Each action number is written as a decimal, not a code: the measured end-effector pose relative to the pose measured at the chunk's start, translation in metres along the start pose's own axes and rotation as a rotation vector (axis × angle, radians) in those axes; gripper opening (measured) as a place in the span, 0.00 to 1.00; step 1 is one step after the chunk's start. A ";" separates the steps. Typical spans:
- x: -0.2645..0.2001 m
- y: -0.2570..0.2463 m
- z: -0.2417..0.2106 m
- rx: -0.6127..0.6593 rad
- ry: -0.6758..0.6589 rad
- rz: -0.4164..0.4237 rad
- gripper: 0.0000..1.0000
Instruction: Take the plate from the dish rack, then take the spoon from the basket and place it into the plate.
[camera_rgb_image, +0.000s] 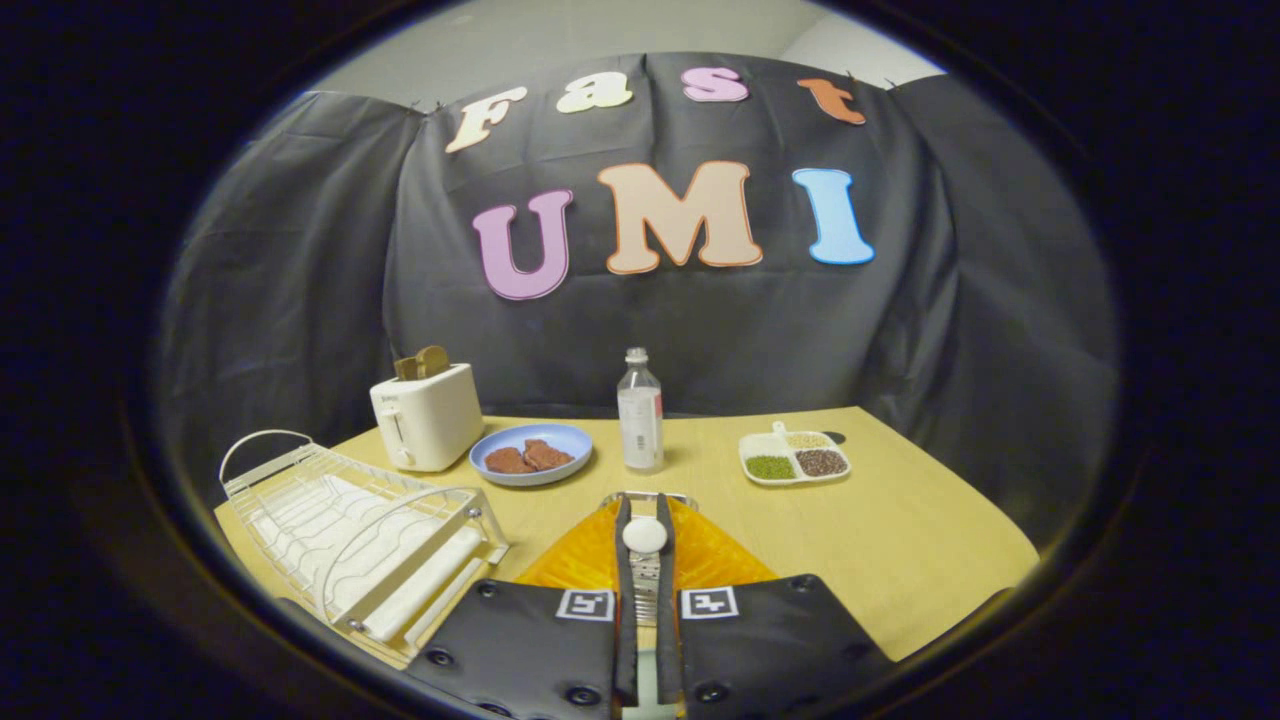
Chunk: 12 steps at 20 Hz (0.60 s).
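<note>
My gripper (645, 560) is shut on the spoon (645, 536). The spoon's round white end pokes up between the fingertips, and a metal part of it runs down the narrow gap between them. Directly under and just ahead of the fingers an orange plate (715, 555) lies on the wooden table (900, 530). A thin metal edge (648, 496) shows at the plate's far rim; I cannot tell what it belongs to. To the left of the fingers stands the white wire dish rack (350, 530), with no plate in its slots.
Beyond the fingers are a clear water bottle (640, 412), a blue plate with brown pieces (531, 455) and a white toaster with bread (426, 415). A white divided dish of grains (795, 458) sits far right. The table edge runs close on the right.
</note>
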<state>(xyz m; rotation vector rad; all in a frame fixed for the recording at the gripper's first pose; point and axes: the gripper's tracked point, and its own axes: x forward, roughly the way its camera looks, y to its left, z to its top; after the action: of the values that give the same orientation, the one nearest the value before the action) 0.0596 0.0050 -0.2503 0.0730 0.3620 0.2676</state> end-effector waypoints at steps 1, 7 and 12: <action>-0.005 -0.001 0.004 0.001 0.001 -0.007 0.10; -0.045 0.000 0.035 -0.017 -0.011 -0.025 0.10; -0.078 -0.001 0.054 -0.019 -0.026 -0.047 0.10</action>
<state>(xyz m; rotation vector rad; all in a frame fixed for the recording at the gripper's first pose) 0.0088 -0.0187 -0.1740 0.0488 0.3351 0.2238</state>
